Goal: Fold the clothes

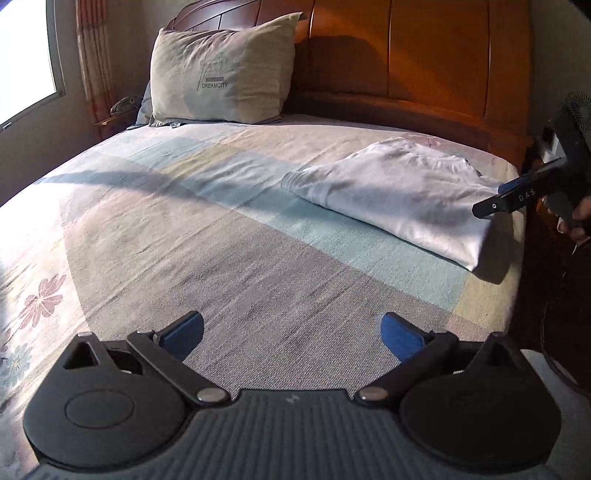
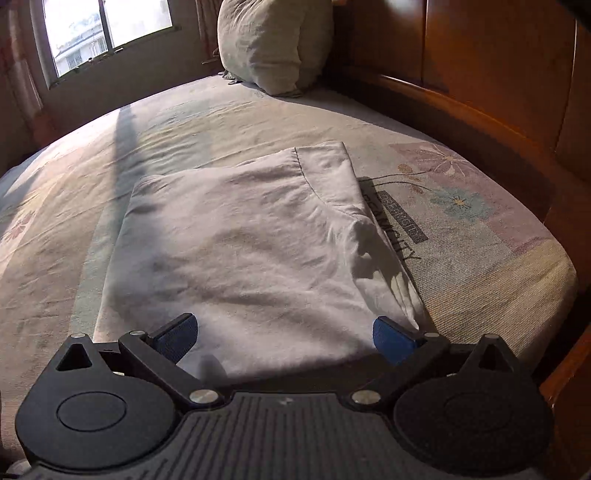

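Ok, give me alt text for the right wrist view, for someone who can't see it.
A folded white garment lies flat on a floral bedsheet, just ahead of the open, empty right gripper. Behind it, a pillow leans on the wooden headboard near a bright window.

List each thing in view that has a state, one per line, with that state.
white garment: folded, flat on the bed
left gripper: open, empty, over bare sheet
right gripper: open, empty, at the garment's near edge
pillow: upright against the headboard
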